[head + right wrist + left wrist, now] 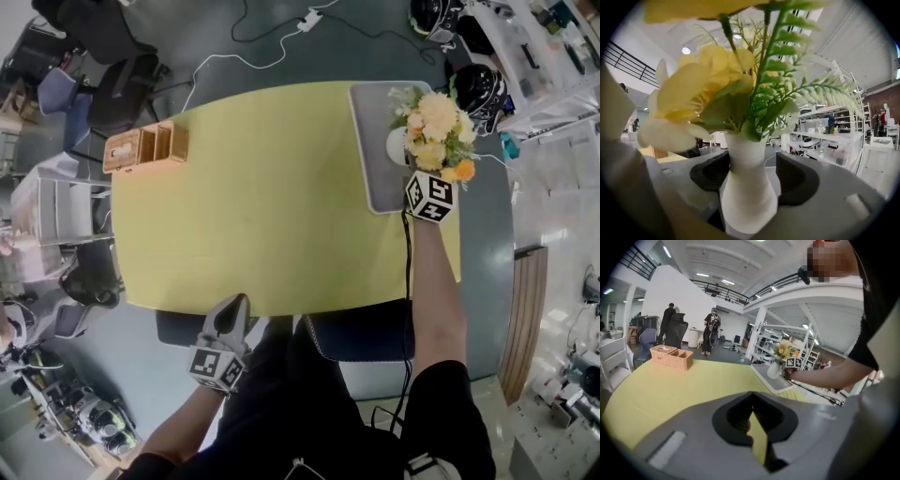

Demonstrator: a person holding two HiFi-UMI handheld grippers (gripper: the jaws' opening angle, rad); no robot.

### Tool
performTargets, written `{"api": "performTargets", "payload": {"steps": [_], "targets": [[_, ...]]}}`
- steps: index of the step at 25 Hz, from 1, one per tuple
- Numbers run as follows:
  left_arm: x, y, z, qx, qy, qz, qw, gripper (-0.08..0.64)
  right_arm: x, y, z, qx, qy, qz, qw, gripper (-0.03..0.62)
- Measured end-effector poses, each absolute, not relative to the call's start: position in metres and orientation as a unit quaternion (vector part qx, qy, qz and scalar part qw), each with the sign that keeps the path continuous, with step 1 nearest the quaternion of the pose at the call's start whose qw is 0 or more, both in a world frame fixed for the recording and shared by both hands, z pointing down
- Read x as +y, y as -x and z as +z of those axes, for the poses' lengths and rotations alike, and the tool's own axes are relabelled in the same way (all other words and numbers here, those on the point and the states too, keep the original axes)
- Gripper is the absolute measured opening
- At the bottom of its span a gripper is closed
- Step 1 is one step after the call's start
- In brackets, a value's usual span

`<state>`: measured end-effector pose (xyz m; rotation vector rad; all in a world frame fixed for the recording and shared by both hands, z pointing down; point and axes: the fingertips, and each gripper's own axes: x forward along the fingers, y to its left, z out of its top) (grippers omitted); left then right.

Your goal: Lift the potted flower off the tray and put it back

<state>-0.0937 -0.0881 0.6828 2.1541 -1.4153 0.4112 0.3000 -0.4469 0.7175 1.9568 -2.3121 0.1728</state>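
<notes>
Right gripper view shows the right gripper (751, 176) clamped on the pot (747, 197). Its dark pads sit on either side of the white body, just under the narrow neck, and the flowers (701, 89) and fern leaves spread above. Head view puts the pot at the right side of the tray (368, 150), on the far right part of the table (262, 206). No view shows whether its base rests on the tray or is just clear of it. The left gripper (234, 314) waits at the table's near edge, well apart from the pot, with its jaws drawn together on nothing.

The pot looks like smooth ceramic, so it is probably stiff, somewhat slippery and breakable. With the bouquet above, it may be a little top-heavy. The flowers look artificial, light and soft, and would give no firm hold. The body below the neck seems the right place to grip, keeping the pot upright and setting it down gently.
</notes>
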Motion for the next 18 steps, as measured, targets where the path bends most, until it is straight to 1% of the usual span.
{"api": "performTargets", "payload": {"steps": [1, 2, 3, 4, 13, 18], "targets": [[-0.087, 0.095, 0.684, -0.523, -0.797, 0.153, 0.262, 0.008, -0.448, -0.300, 0.717, -0.761, -0.645, 0.057, 0.051, 0.310], [-0.086, 0.096, 0.686, -0.523, -0.796, 0.154, 0.262, 0.008, -0.448, -0.299, 0.717, -0.761, -0.645, 0.056, 0.049, 0.295], [-0.085, 0.097, 0.687, -0.524, -0.795, 0.153, 0.263, 0.008, -0.449, -0.299, 0.716, -0.760, -0.646, 0.055, 0.046, 0.238], [-0.085, 0.097, 0.688, -0.525, -0.795, 0.153, 0.263, 0.008, -0.449, -0.299, 0.716, -0.759, -0.647, 0.054, 0.044, 0.230], [-0.089, 0.105, 0.688, -0.530, -0.793, 0.151, 0.260, 0.008, -0.448, -0.295, 0.713, -0.758, -0.649, 0.044, 0.042, 0.224], [-0.091, 0.105, 0.681, -0.529, -0.792, 0.150, 0.266, 0.008, -0.444, -0.294, 0.695, -0.758, -0.649, 0.039, 0.056, 0.224]]}}
